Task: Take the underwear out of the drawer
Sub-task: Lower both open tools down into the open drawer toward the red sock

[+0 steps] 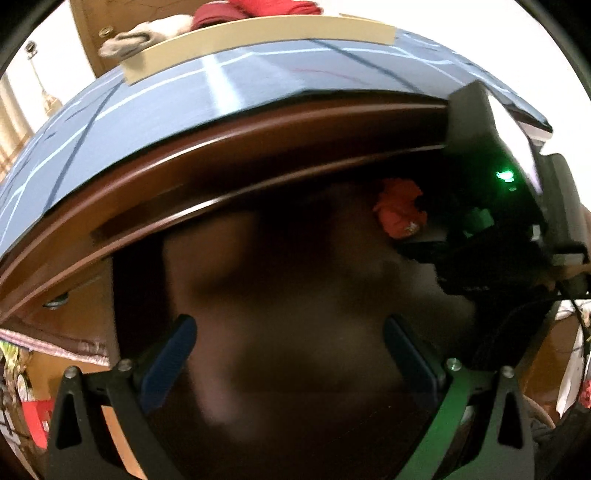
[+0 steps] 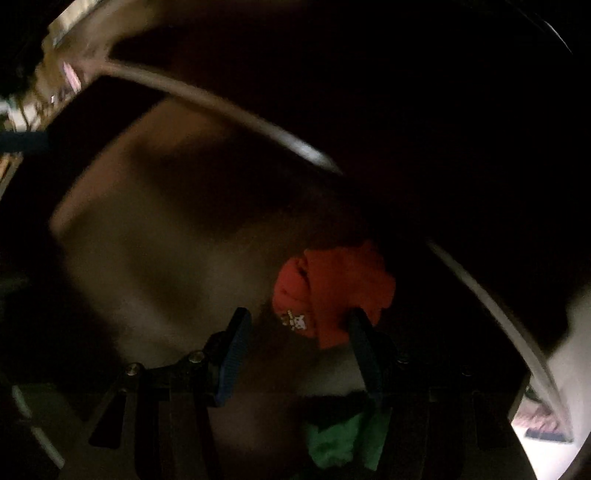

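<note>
Crumpled red underwear point(image 2: 332, 291) with a small white print lies on the floor of the dark, open drawer point(image 2: 155, 236). My right gripper point(image 2: 299, 347) points down into the drawer. Its jaws stand apart, and the cloth lies just past the fingertips, with the right finger point(image 2: 364, 350) against its edge. The pads do not press on it. In the left wrist view the same underwear point(image 1: 399, 214) shows at the drawer's right side, beside the right gripper's black body point(image 1: 498, 221). My left gripper point(image 1: 291, 343) hovers open over the drawer's bare middle, holding nothing.
The dresser's brown top edge point(image 1: 221, 155) arches over the drawer, with a blue patterned cloth point(image 1: 184, 99) on it. Red and beige clothes point(image 1: 207, 18) lie farther back. The drawer's pale rim point(image 2: 258, 122) curves round it. A green patch point(image 2: 343, 439) shows under the right gripper.
</note>
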`<state>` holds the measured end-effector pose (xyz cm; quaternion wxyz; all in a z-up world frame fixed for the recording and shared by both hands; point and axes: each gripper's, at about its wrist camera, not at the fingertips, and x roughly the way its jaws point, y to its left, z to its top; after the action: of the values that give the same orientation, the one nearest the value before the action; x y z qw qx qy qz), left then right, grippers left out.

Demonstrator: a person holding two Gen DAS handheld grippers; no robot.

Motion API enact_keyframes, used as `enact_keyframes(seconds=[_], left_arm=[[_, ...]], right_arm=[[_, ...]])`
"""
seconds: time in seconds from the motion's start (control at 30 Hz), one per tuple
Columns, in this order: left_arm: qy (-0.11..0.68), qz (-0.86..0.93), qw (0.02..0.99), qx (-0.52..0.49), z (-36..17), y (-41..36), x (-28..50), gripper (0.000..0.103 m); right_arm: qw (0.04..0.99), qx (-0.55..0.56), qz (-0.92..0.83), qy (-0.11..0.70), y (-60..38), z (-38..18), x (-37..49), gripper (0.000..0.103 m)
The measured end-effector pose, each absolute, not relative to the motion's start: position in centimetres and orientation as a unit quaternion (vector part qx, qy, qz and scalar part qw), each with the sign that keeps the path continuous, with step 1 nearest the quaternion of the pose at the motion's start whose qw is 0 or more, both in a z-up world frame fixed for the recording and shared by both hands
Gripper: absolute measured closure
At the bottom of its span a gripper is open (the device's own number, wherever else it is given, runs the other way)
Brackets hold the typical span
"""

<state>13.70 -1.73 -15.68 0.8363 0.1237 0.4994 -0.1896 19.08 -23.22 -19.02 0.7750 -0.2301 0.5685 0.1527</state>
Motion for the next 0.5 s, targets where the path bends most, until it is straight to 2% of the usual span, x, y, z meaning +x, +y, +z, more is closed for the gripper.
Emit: enact_keyframes(seconds=[0.07, 0.17, 0.23, 0.4, 0.5], left_arm=[[0.501, -0.185, 0.837, 0.118, -15.5, -1.5, 13.8, 0.001], [0.501, -0.186, 0.837, 0.117, -15.1, -1.4, 13.9, 0.001], [0.501, -0.196, 0.835, 0.114, -14.9, -1.7, 13.9, 0.001], [0.497, -0.222, 0.829, 0.131, -14.7, -4.5, 14.1, 0.001], [0.493, -0.238, 0.824, 0.148, -14.8, -6.5, 13.9, 0.001]], right_arm=[[0.772, -0.207, 0.184, 0.572, -23.2, -19.1, 19.2, 0.046], [0.730, -0.094, 0.290, 0.611, -23.5, -18.5, 18.9, 0.050], [0.733, -0.053, 0.343, 0.585, -23.8, -16.3, 17.3, 0.050], [0.782, -0.085, 0.271, 0.555, -26.4, -14.1, 14.8, 0.050], [0.798, -0.059, 0.224, 0.556, -28.6, -14.6, 14.7, 0.050]])
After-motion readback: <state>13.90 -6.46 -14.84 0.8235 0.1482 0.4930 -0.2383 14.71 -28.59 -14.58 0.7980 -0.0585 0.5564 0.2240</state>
